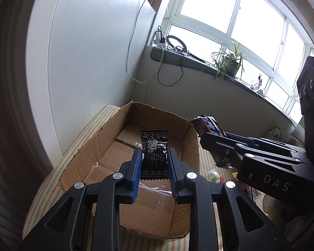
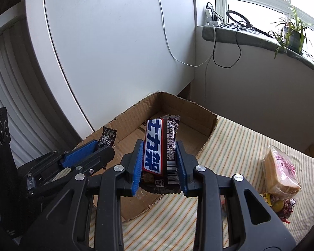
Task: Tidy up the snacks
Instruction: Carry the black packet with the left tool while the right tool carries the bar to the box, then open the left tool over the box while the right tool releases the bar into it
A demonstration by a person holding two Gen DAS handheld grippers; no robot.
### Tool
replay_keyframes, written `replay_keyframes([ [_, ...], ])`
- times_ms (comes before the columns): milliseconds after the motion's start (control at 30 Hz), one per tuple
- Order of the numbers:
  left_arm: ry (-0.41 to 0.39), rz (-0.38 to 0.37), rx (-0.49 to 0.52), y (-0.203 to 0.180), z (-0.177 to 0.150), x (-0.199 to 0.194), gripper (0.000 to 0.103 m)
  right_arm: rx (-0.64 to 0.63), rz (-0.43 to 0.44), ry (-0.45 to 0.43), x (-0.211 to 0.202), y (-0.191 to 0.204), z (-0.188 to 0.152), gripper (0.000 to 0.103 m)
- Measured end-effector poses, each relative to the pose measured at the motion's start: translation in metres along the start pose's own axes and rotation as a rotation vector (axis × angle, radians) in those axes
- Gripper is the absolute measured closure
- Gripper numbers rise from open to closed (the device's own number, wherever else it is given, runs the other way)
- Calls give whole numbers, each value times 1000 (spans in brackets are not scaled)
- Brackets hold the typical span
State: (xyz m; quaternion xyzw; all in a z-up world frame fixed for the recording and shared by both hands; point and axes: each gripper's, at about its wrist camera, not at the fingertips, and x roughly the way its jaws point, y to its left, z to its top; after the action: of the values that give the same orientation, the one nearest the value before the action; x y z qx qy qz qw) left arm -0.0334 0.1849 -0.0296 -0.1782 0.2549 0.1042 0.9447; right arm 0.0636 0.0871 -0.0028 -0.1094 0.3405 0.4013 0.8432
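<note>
Our left tongs (image 1: 154, 163) are closed on a small black snack packet (image 1: 154, 149), its blue pads pressing the wrapper from both sides. We hold it above the open cardboard box (image 1: 90, 146), which stands on a striped cloth surface (image 1: 52, 179) near the white wall. The packet hangs over the box's inside, not touching the floor of it.

Our right tongs (image 2: 159, 165) are clamped on a brown chocolate bar (image 2: 155, 146) with a blue-and-white label, standing upright between the pads. It sits over the near edge of the box (image 2: 198, 113), beside the left tongs (image 2: 90, 152) and their packet (image 2: 107, 139).

To the right, on the striped cloth (image 2: 230, 146), lies a wrapped pack of wafers (image 2: 280, 171) atop other loose snacks (image 2: 280, 206), apart from the box. A potted plant (image 2: 291, 33) stands on the windowsill.
</note>
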Motion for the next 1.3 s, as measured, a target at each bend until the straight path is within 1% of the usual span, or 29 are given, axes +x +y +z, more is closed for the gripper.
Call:
replay_keyframes([
  [233, 10, 18, -2, 4, -1, 4, 80, 2, 6, 37, 22, 1, 5, 72],
  [600, 25, 17, -6, 1, 1, 9, 80, 15, 25, 55, 32, -5, 7, 71],
  [667, 26, 13, -4, 1, 1, 9, 80, 16, 17, 45, 30, -6, 7, 62],
  [767, 29, 16, -8, 1, 1, 10, 78, 22, 7, 33, 26, -9, 8, 56],
  [1033, 21, 11, -7, -2, 1, 5, 77, 43, -2, 19, 14, -19, 7, 56],
  [1300, 14, -2, 3, -10, 1, 3, 77, 61, -14, 2, -7, -32, 0, 56],
])
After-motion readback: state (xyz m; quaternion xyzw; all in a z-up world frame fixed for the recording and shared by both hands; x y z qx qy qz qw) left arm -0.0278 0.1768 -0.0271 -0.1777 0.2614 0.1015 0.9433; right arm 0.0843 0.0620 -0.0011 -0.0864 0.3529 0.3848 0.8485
